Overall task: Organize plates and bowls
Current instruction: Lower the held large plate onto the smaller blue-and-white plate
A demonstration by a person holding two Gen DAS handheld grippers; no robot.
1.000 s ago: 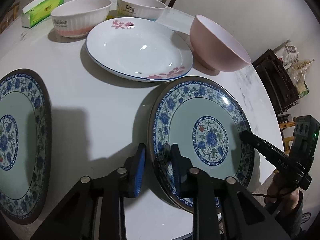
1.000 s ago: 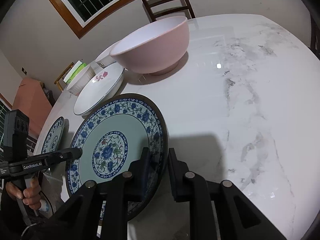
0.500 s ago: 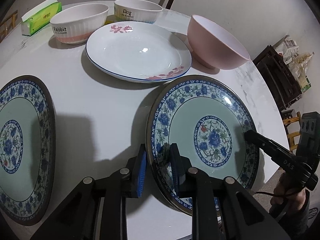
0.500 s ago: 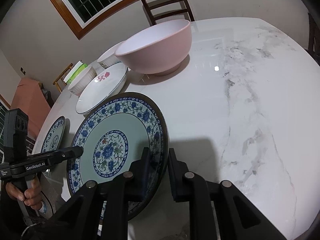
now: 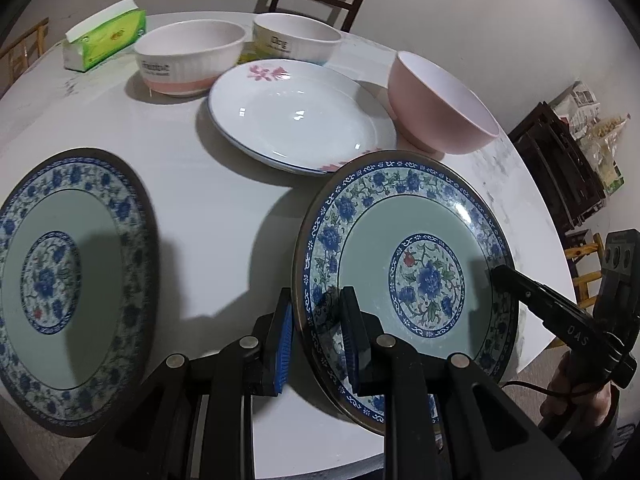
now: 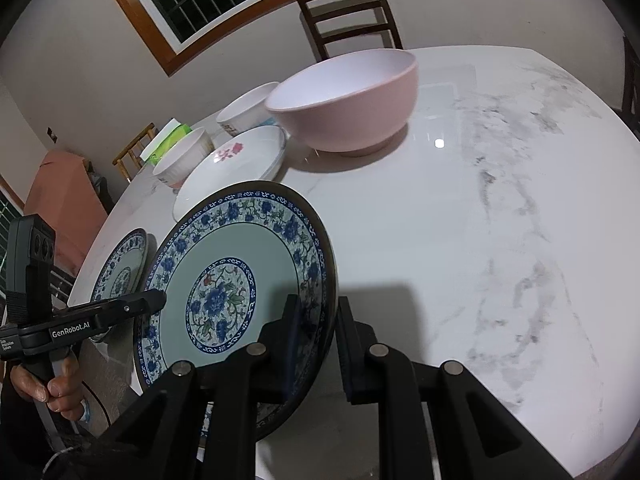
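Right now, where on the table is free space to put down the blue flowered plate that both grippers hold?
The widest bare marble lies right of the held plate, in front of the pink bowl. A narrower strip separates it from the second blue plate. Behind, the white plate and two bowls crowd together.

Blue floral borders and pale green centres are shown on two round plates (image 5: 404, 276) (image 5: 64, 280); pink flowers on a white plate (image 5: 296, 114); plain pink on a bowl (image 5: 436, 108).
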